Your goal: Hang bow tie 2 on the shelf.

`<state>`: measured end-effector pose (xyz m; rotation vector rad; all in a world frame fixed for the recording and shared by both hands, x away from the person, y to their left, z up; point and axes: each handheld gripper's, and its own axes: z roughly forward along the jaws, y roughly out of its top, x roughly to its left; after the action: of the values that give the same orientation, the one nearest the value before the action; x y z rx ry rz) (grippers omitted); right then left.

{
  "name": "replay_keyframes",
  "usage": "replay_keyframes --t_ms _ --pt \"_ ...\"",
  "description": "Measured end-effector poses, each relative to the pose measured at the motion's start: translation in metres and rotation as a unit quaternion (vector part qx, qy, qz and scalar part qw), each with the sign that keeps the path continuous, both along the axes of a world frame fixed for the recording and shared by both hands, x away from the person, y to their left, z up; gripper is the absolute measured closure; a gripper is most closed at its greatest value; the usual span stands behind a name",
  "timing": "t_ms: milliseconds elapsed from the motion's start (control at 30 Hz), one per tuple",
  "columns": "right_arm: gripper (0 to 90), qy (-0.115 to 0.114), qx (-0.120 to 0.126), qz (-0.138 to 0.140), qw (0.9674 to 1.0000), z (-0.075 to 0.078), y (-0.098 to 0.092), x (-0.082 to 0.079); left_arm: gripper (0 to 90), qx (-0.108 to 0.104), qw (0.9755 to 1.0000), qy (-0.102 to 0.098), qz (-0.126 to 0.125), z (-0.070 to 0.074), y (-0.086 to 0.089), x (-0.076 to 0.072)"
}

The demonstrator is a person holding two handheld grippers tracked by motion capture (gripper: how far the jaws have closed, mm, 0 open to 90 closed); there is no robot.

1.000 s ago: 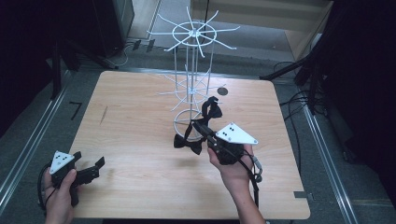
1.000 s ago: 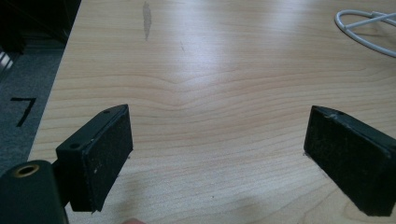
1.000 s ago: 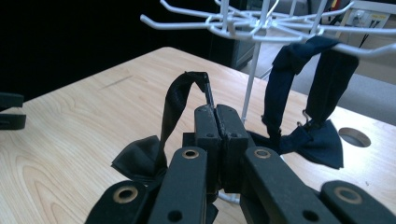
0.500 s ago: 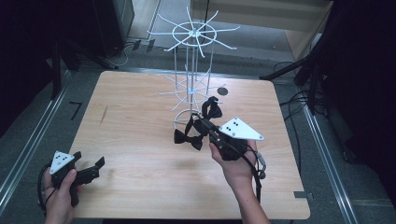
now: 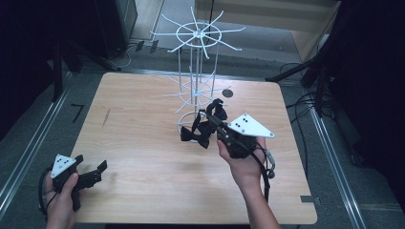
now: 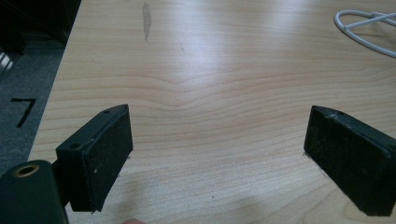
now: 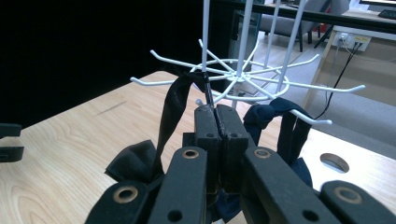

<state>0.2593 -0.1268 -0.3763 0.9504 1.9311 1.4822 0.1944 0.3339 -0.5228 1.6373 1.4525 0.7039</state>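
Right gripper [image 5: 208, 121] is seen in the high view just right of worktop centre, jaws pressed together on the thin black strap of a bow tie [image 5: 195, 136]. In the right gripper view the jaws meet with no gap, the strap [image 7: 175, 105] pinched at their tips and looped up toward a prong of the lower ring of the white wire rack [image 5: 195, 90]; contact between strap and prong cannot be confirmed. The bow itself hangs below the jaws, at about 9 o'clock of the gripper in the high view, just beside the rack's base ring. A second dark bow tie [image 7: 273, 116] is draped over a prong at 2 o'clock of the jaws in the right gripper view.

Left gripper [image 5: 90, 174] is held at the worktop's [image 5: 143, 143] near-left corner, well apart from the rack. Jaws stand wide, nothing between them; bare wood grain is seen between the pads in the left gripper view, with part of the rack's base loop [image 6: 362, 28] at 1 o'clock.
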Motion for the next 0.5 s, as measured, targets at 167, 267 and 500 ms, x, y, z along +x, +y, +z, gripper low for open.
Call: replay_keyframes --t_ms 167,267,500 --pt "89.8 0.006 -0.001 -0.003 1.0000 -0.002 0.001 0.005 8.4 0.000 1.0000 0.001 0.000 0.000 0.000 0.000" --pt "89.8 0.006 -0.002 -0.004 1.0000 -0.002 0.002 0.008 8.4 0.000 1.0000 0.000 0.000 0.000 0.000 0.000" --pt "89.8 0.015 -0.002 -0.006 0.9999 -0.004 0.004 0.016 8.4 0.000 1.0000 0.000 -0.001 0.000 0.000 0.000"
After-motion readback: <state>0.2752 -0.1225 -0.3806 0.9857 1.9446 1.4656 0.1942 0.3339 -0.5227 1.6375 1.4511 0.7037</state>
